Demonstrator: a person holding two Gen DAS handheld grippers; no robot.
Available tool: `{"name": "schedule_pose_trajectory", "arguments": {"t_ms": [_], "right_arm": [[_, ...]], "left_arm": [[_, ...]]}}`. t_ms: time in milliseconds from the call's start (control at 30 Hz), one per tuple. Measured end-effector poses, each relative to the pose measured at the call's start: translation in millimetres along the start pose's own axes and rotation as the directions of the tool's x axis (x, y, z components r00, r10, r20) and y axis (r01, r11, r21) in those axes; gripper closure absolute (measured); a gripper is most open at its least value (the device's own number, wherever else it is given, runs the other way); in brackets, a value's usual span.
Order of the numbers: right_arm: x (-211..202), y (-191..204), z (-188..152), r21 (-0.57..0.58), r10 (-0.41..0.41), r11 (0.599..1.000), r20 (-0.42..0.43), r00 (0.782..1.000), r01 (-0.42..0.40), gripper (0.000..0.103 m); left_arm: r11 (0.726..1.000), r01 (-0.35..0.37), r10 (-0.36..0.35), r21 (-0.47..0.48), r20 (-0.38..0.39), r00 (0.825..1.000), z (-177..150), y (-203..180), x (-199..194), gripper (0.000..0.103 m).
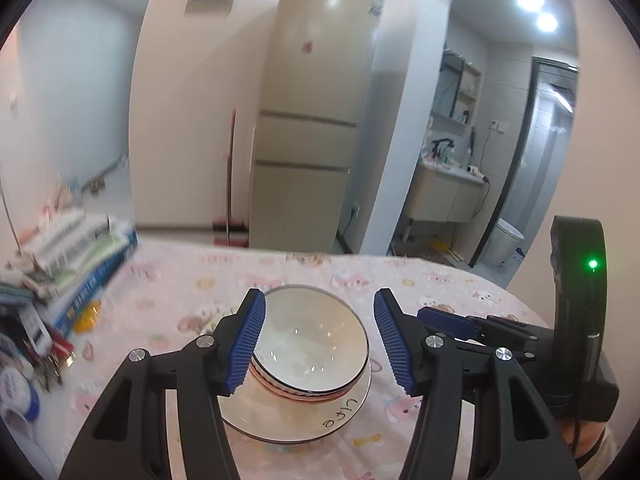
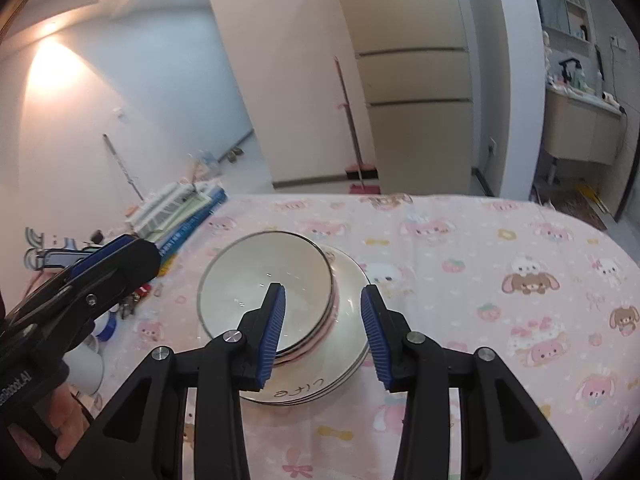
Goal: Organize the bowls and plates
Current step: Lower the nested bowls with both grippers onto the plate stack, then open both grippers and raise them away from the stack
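A stack of white bowls (image 1: pixel 316 360) with dark rims sits on a stack of white plates (image 1: pixel 332 420) marked "Life", on the pink cartoon tablecloth (image 1: pixel 180 280). My left gripper (image 1: pixel 320 344) hovers above and in front of the bowls, its blue pads apart with nothing gripped. In the right wrist view the same bowls (image 2: pixel 256 280) and plates (image 2: pixel 348 280) lie just beyond my right gripper (image 2: pixel 324 336), which also stands open and holds nothing. The left gripper (image 2: pixel 100 272) shows at that view's left edge, held by a hand (image 2: pixel 64 432).
A pile of books (image 1: pixel 80 256) lies at the table's left end, with keys (image 1: pixel 52 356) and a white mug (image 2: pixel 86 364) near it. Beyond the far table edge stand a beige fridge (image 1: pixel 312 120) and a broom (image 2: pixel 352 120). A bathroom doorway opens at the right.
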State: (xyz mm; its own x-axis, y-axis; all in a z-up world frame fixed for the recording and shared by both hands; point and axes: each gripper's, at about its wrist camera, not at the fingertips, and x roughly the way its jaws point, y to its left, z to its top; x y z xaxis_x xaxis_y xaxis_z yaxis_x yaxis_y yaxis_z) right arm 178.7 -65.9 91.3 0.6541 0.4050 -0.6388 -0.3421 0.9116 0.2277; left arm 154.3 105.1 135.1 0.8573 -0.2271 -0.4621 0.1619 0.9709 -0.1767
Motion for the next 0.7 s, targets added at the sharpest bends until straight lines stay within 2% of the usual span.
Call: {"name": "schedule_pose_trajectory", "arguments": {"t_ms": [67, 133, 200, 267, 333, 367, 400, 433, 567, 633, 700], "right_arm": [[-8.9, 0.1, -1.5, -0.003, 0.01, 1.0, 0.022, 1.0, -0.01, 0.063], [-16.6, 0.5, -3.1, -0.007, 0.02, 1.0, 0.047, 0.999, -0.02, 0.06], [-24.9, 2.8, -5.6, -0.014, 0.008, 1.0, 0.073, 0.997, -0.007, 0.056], [-34.5, 5.7, -8.2, -0.034, -0.011, 0.999, 0.119, 0.993, 0.015, 0.045], [-45.4, 8.9, -11.7, -0.054, -0.022, 0.998, 0.18, 0.983, 0.032, 0.024], [-52.2, 10.5, -13.7, -0.061, -0.019, 0.998, 0.216, 0.976, 0.033, 0.018], [-59.3, 12.1, -16.0, -0.068, -0.012, 0.997, 0.251, 0.968, 0.03, 0.008], [-66.4, 13.2, -18.3, -0.075, -0.005, 0.997, 0.29, 0.957, 0.028, 0.0], [-88.8, 15.8, -31.5, -0.1, 0.01, 0.994, 0.429, 0.903, 0.037, 0.0], [-92.2, 17.0, -39.0, -0.103, 0.002, 0.993, 0.467, 0.884, 0.052, 0.0], [-89.9, 16.4, -46.7, -0.098, -0.001, 0.994, 0.482, 0.876, 0.055, 0.0]], "left_arm": [[1.0, 0.016, -0.017, 0.017, 0.051, 0.999, -2.5, -3.7, -11.3, 0.042], [0.999, 0.028, -0.031, 0.03, 0.116, 0.993, -4.8, -7.0, -24.2, 0.019], [0.998, 0.024, -0.034, 0.052, 0.202, 0.979, -8.5, -9.8, -39.5, 0.015], [0.997, -0.015, -0.005, 0.079, 0.253, 0.967, -9.6, -13.7, -50.3, 0.015], [0.995, -0.029, -0.001, 0.1, 0.284, 0.959, -10.1, -16.1, -58.1, 0.013], [0.994, -0.029, -0.004, 0.106, 0.295, 0.955, -10.4, -16.8, -61.3, 0.011], [0.994, -0.028, -0.007, 0.109, 0.311, 0.95, -10.9, -17.1, -65.0, 0.003], [0.993, -0.024, -0.013, 0.112, 0.325, 0.946, -12.2, -17.8, -67.9, 0.0], [0.992, -0.046, -0.006, 0.114, 0.423, 0.906, -25.9, -17.0, -82.4, 0.0], [0.994, -0.046, -0.004, 0.102, 0.441, 0.898, -34.4, -11.5, -83.5, 0.0], [0.997, -0.028, -0.01, 0.079, 0.443, 0.896, -48.7, -1.5, -81.4, 0.0]]}}
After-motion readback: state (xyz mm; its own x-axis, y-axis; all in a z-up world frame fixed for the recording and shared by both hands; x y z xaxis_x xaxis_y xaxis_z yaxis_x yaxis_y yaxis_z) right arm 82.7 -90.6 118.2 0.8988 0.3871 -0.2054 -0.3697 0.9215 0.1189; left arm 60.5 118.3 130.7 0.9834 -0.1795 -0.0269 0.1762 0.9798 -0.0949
